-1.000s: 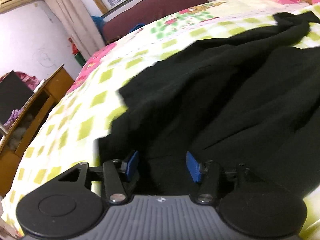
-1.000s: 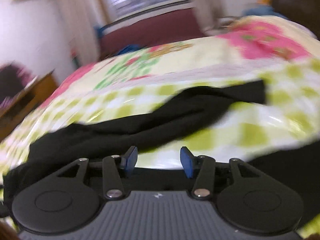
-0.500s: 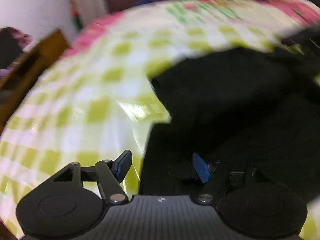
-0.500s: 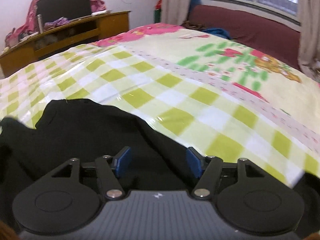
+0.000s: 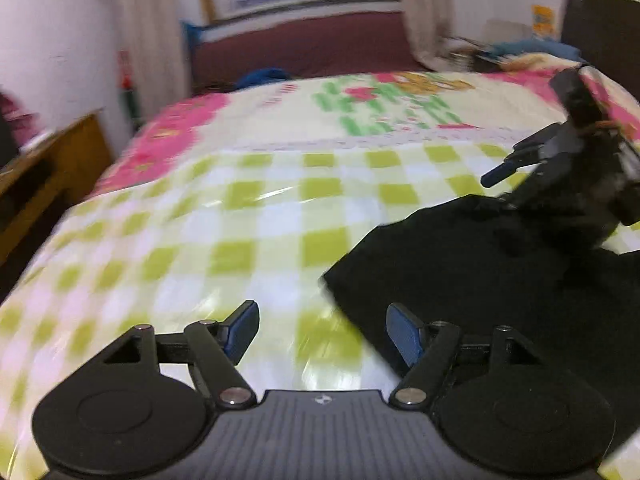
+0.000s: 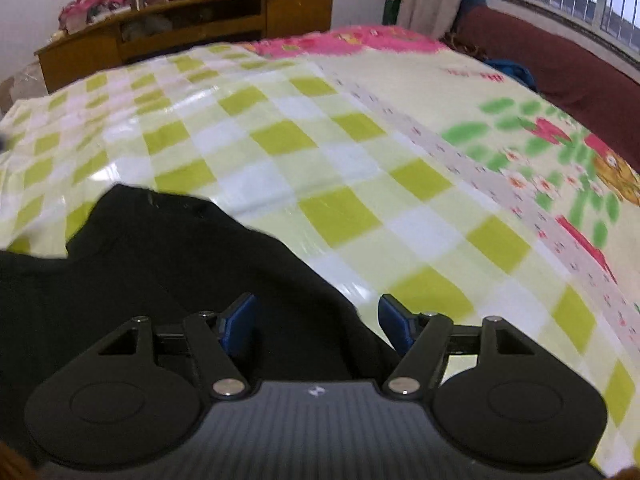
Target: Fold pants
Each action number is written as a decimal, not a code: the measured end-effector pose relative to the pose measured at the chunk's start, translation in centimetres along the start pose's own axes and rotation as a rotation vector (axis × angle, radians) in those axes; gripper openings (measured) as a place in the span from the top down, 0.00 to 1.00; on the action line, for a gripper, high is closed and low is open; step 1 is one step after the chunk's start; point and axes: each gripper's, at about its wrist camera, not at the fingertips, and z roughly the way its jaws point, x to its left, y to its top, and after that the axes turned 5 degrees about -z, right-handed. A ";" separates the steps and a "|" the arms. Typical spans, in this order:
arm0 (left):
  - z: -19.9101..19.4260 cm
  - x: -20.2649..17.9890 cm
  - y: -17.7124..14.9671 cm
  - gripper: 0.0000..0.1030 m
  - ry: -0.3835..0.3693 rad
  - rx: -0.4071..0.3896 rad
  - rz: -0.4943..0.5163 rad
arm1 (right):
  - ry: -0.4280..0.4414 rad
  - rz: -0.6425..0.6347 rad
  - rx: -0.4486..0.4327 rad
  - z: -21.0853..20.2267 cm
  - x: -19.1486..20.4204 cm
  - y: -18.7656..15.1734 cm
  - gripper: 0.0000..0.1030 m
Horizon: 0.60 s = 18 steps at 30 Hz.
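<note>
The black pants (image 5: 472, 280) lie on a bed with a green-checked cover (image 5: 240, 216). In the left wrist view they fill the lower right. My left gripper (image 5: 322, 330) is open and empty over the cover, its right finger at the pants' left edge. My right gripper (image 5: 516, 164) shows there at the far right above the pants, open. In the right wrist view the pants (image 6: 168, 264) fill the lower left, and my right gripper (image 6: 316, 326) is open with the pants' edge under its left finger.
A dark red headboard or sofa (image 5: 304, 48) and a window stand behind the bed. A wooden cabinet (image 6: 192, 24) with clutter stands beyond the bed's left side. The cover's flowered part (image 6: 560, 148) stretches to the right.
Both grippers have swung left and away from the pants' middle to the pants' edge. The left view now looks over bare cover; the right gripper has come into its view.
</note>
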 end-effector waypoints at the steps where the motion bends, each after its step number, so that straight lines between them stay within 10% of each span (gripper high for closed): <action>1: 2.0 0.0 1.0 0.19 -0.019 0.014 0.020 | -0.009 -0.006 0.022 -0.1 -0.4 -0.5 0.33; 13: 14.0 -1.2 2.2 0.17 -0.074 0.252 0.074 | 0.041 0.144 0.086 2.5 -4.0 -4.0 0.35; 18: 11.7 -1.1 3.1 0.40 -0.039 0.171 0.088 | 0.019 0.139 0.088 1.3 -3.7 -4.1 0.81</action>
